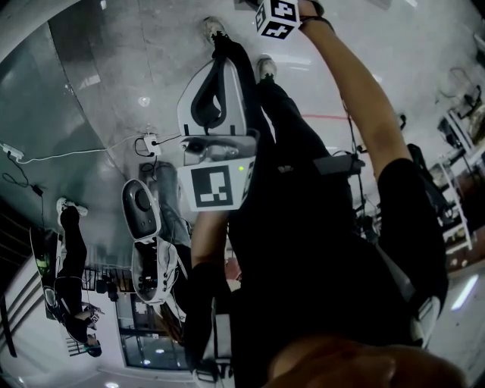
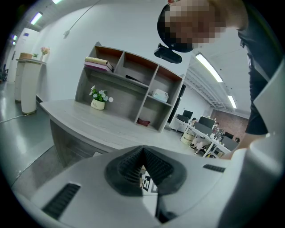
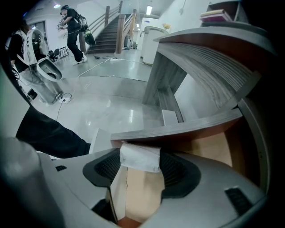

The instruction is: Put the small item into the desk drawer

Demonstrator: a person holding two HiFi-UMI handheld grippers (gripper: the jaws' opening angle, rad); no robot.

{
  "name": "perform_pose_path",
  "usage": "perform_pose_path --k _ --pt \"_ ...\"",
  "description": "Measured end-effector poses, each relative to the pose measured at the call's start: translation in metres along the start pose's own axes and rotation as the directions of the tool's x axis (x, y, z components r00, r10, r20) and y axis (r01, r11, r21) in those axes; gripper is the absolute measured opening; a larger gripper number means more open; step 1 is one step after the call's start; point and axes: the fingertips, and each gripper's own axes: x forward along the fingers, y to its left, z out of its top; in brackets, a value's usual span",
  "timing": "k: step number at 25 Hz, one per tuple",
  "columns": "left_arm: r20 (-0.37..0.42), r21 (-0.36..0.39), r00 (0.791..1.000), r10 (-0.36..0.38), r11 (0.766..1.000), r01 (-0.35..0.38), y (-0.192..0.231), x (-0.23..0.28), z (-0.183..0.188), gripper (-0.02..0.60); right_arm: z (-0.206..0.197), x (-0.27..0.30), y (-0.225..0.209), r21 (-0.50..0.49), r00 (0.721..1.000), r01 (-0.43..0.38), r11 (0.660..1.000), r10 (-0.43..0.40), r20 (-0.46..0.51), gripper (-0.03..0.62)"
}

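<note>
In the right gripper view my right gripper (image 3: pixel 140 171) is shut on a small tan cardboard box (image 3: pixel 138 187) with a strip of white tape (image 3: pixel 140 156) across its top. The box is held close up against the grey desk's edge (image 3: pixel 187 127), with a brown wooden inside (image 3: pixel 216 149) just beyond it. In the head view only the right gripper's marker cube (image 1: pixel 278 17) shows, at the top. My left gripper (image 2: pixel 143 171) is shut with nothing between its ribbed pads, and it points at the desk top (image 2: pixel 89 122) from a distance. The head view shows it (image 1: pixel 216 72) in front of my body.
On the desk stands a grey shelf unit (image 2: pixel 129 84) with books (image 2: pixel 98 63), a small potted plant (image 2: pixel 98 97) and a red item (image 2: pixel 143 121). A power strip (image 1: pixel 150 142) and cables lie on the glossy floor. A person (image 3: pixel 73 26) stands near the stairs (image 3: pixel 111 38).
</note>
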Motion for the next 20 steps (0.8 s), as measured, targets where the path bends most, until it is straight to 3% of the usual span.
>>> perform_pose_path --k 20 --pt "0.010 -0.009 1.000 -0.002 1.000 0.002 0.0024 0.0038 -0.0013 -0.014 -0.0011 0.0024 0.0030 0.062 0.999 -0.037 0.997 0.037 0.004 0.273"
